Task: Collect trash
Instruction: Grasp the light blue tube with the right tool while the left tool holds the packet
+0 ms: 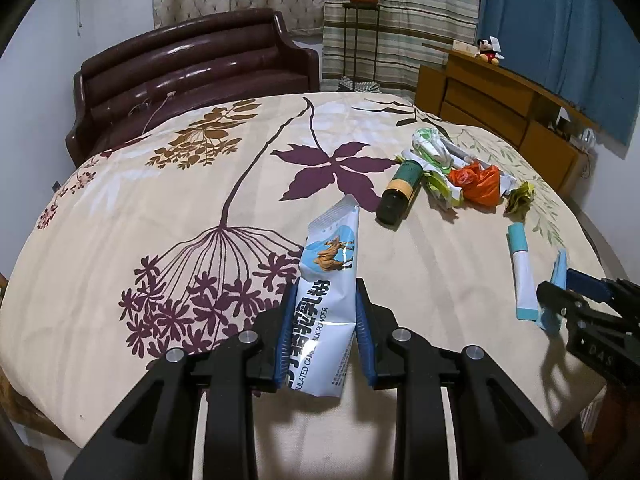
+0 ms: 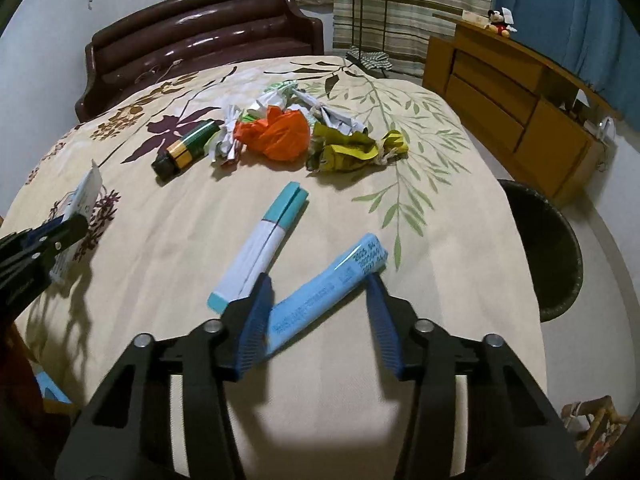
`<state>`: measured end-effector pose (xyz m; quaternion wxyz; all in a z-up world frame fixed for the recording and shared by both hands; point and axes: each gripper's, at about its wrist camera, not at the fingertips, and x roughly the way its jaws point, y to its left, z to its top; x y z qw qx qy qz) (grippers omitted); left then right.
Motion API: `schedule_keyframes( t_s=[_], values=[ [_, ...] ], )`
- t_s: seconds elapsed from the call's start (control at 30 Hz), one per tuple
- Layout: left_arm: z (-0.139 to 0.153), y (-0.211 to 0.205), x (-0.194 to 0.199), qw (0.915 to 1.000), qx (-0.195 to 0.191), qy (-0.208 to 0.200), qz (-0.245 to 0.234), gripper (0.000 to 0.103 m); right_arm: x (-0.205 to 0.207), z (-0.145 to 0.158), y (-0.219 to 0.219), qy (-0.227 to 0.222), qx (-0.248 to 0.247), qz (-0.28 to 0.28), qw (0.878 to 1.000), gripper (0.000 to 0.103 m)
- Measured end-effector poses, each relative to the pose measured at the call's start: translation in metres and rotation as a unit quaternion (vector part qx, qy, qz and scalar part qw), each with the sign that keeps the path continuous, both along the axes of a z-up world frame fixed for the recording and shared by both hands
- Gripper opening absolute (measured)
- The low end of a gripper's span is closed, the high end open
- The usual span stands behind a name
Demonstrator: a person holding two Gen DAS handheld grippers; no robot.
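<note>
My left gripper (image 1: pixel 325 284) is shut on a white and blue milk powder packet (image 1: pixel 330 256), held upright above the floral bedspread (image 1: pixel 140 200). In the right wrist view it shows at the left edge as the left gripper (image 2: pixel 68 228). My right gripper (image 2: pixel 318 278) has a long light blue pack (image 2: pixel 328 288) lying slantwise between its pads, which touch both of its ends. Beside it lies a white and teal box (image 2: pixel 260 244). Further back lie a dark green bottle (image 2: pixel 186 148), an orange plastic bag (image 2: pixel 276 134) and crumpled yellow-green wrappers (image 2: pixel 348 152).
A dark waste bin (image 2: pixel 556 248) stands on the floor off the bed's right edge. A wooden cabinet (image 2: pixel 500 96) runs along the right wall. A brown padded headboard (image 1: pixel 192 68) closes the far end. Crumpled white and green paper (image 1: pixel 432 148) lies behind the bottle.
</note>
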<state>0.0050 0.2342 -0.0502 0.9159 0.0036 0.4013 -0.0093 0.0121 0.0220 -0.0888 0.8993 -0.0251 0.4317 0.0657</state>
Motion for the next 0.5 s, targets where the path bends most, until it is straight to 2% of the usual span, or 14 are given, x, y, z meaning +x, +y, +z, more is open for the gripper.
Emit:
schedule_keyframes(
  t_s=[0.17,0.27,0.4,0.5],
  values=[
    [-0.002,-0.001,0.004,1.0,-0.003,0.003,-0.002,0.029,0.004,0.0,-0.003,-0.006,-0.01,0.0,1.0,0.028],
    [-0.002,-0.004,0.004,1.0,-0.002,0.004,-0.005,0.029,0.006,0.0,-0.007,-0.008,-0.009,0.0,1.0,0.025],
    [-0.002,-0.006,0.005,1.0,-0.003,0.004,-0.006,0.029,0.006,0.0,-0.011,-0.009,-0.006,-0.001,1.0,0.025],
    [-0.001,-0.009,0.005,1.0,-0.004,0.005,-0.008,0.029,0.006,0.0,-0.013,-0.008,-0.003,0.0,1.0,0.037]
  ],
)
